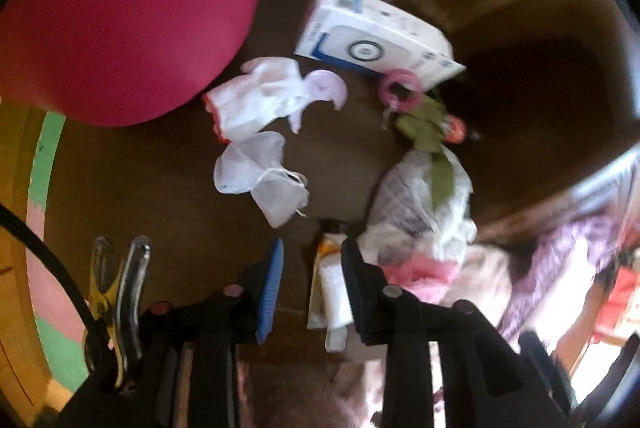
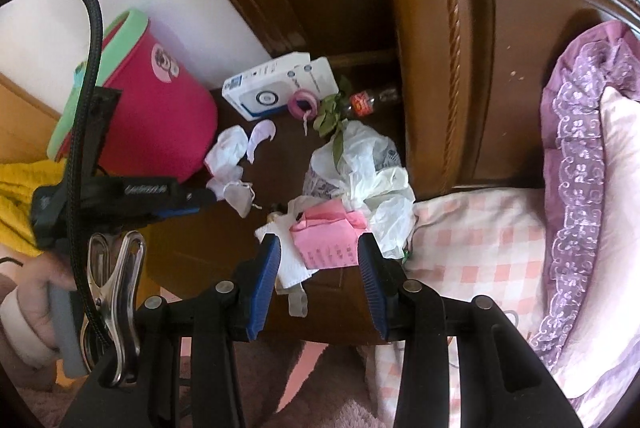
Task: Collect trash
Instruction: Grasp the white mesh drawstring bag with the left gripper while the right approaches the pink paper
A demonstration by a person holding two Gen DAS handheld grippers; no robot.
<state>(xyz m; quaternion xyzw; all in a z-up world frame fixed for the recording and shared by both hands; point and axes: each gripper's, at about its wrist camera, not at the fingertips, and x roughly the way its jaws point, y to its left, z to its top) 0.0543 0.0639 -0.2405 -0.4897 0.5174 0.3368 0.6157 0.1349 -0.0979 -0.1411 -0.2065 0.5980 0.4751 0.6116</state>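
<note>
Surface [image 2: 192, 256]: dark wood, smooth, semi-gloss. Headboard [image 2: 500, 47]: glossy varnished wood. Bag [image 2: 360, 163] beyond right claw [image 2: 318, 280]: thin crinkled plastic. Claw pads [image 2: 266, 268]: ribbed blue, matt. Clip [image 2: 116, 292]: shiny metal.

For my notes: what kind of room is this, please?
Most likely a bedroom: a bed with checked sheet and lilac pillow, a carved headboard, and a cluttered bedside table.

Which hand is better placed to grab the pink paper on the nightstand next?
The right. Its claw is open and already frames the pink paper. The left claw, also open, sits over a small white packet beside it, with the pink paper off to one side.
</note>
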